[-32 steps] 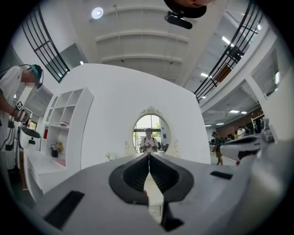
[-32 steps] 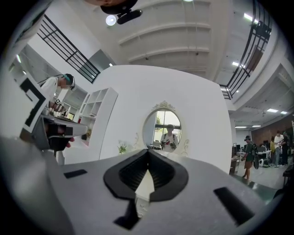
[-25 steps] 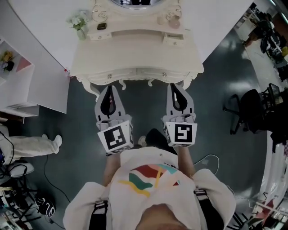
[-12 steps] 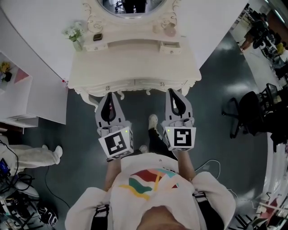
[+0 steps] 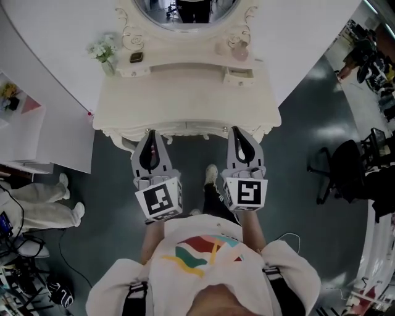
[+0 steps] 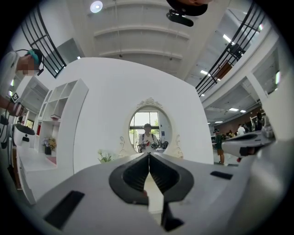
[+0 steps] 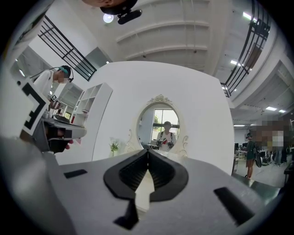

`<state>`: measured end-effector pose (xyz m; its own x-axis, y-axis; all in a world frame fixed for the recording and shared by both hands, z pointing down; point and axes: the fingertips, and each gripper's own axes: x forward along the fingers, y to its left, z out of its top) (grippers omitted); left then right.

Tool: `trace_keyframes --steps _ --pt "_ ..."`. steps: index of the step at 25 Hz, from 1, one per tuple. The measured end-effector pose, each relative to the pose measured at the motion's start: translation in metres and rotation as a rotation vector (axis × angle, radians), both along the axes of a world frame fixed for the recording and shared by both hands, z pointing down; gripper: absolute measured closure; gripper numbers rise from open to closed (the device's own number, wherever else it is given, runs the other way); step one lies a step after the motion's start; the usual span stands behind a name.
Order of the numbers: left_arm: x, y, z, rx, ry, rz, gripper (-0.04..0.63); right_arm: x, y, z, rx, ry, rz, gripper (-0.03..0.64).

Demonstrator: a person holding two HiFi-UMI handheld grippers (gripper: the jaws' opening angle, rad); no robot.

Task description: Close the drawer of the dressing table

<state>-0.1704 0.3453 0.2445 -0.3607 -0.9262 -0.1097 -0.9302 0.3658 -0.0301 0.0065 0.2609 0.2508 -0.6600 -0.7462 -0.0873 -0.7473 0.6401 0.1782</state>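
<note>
The cream dressing table (image 5: 185, 102) with an oval mirror (image 5: 185, 7) stands right in front of me. Along its carved front edge (image 5: 188, 128) the drawer fronts are hardly visible from above. A small drawer (image 5: 239, 75) on the right of the top shelf seems to stick out slightly. My left gripper (image 5: 150, 133) is shut and empty, its tip at the table's front edge on the left. The right gripper (image 5: 236, 129) is likewise shut and empty at the front edge on the right. Both gripper views, left gripper (image 6: 148, 155) and right gripper (image 7: 148, 150), look level at the mirror (image 6: 148, 133) over the tabletop.
A vase of flowers (image 5: 105, 50), a small dark object (image 5: 136, 57) and a pink item (image 5: 239, 52) sit on the top shelf. A white shelf unit (image 5: 37, 129) stands left, with another person's legs (image 5: 43, 207) beside it. An office chair (image 5: 339, 166) is at the right.
Both grippers have moved forward together, from just short of the table to its front edge. Their jaws have stayed shut.
</note>
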Motion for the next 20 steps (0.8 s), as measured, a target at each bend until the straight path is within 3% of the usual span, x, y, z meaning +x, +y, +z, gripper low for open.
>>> trace_keyframes --steps 20 --pt "-0.031 -0.22 -0.017 0.011 0.022 -0.038 0.589 -0.041 -0.222 0.001 -0.094 0.04 -0.04 0.617"
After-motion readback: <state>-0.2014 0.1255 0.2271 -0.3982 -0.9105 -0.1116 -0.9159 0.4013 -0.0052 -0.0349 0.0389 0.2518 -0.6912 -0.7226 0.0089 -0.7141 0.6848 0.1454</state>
